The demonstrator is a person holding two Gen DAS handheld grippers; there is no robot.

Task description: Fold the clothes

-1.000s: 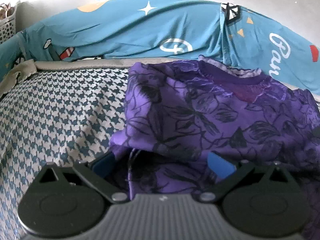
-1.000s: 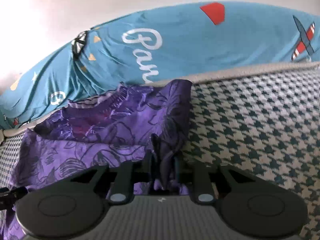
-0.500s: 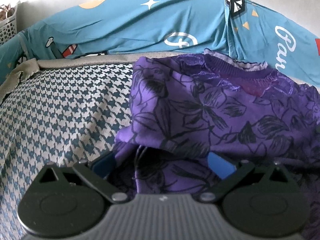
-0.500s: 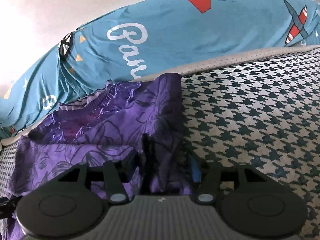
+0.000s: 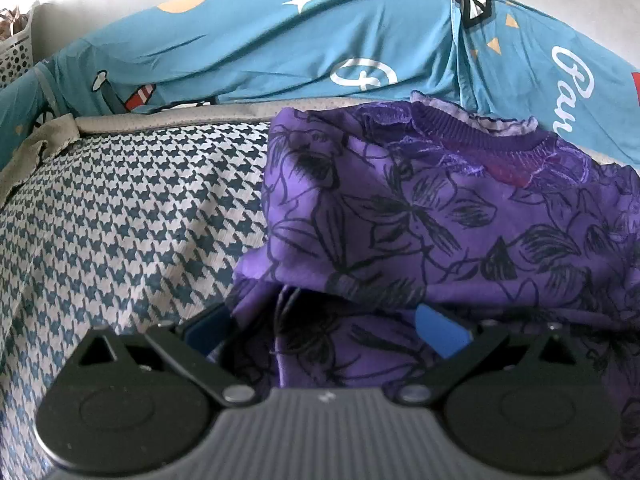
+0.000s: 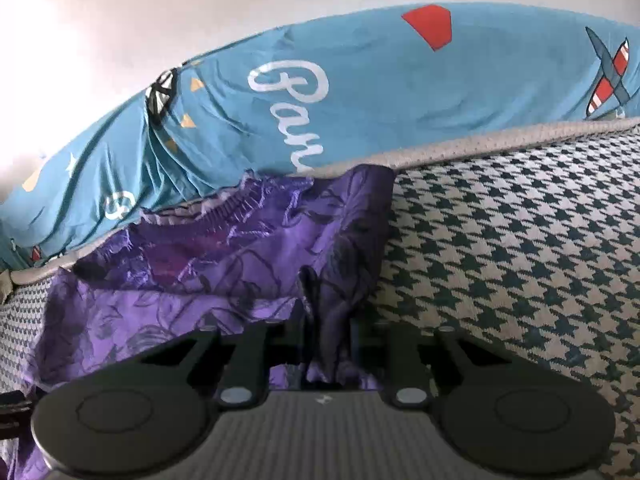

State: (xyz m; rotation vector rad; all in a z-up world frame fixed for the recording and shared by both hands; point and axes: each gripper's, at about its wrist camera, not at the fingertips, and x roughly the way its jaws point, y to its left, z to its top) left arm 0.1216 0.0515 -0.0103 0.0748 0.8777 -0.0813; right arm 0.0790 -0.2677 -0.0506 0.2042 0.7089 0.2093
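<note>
Garment: purple floral-print blouse (image 5: 440, 208) on houndstooth bed cover (image 5: 132, 216).
Left gripper (image 5: 324, 328): jaws spread wide, as before.
Right gripper (image 6: 326, 344): jaws reclosed, pinching the hem after briefly loosening; fold continues.

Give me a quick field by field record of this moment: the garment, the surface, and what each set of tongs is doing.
garment: purple floral top, partly folded, ribbed neckline at its far edge
surface: houndstooth cover under the garment
backdrop: teal printed sheet behind the surface
side item: white perforated basket at far left
left tongs: open, blue pads either side of the top's near fold
right tongs: shut on a bunched fold of the purple top's right edge
fold state: unfinished, cloth wrinkled
</note>
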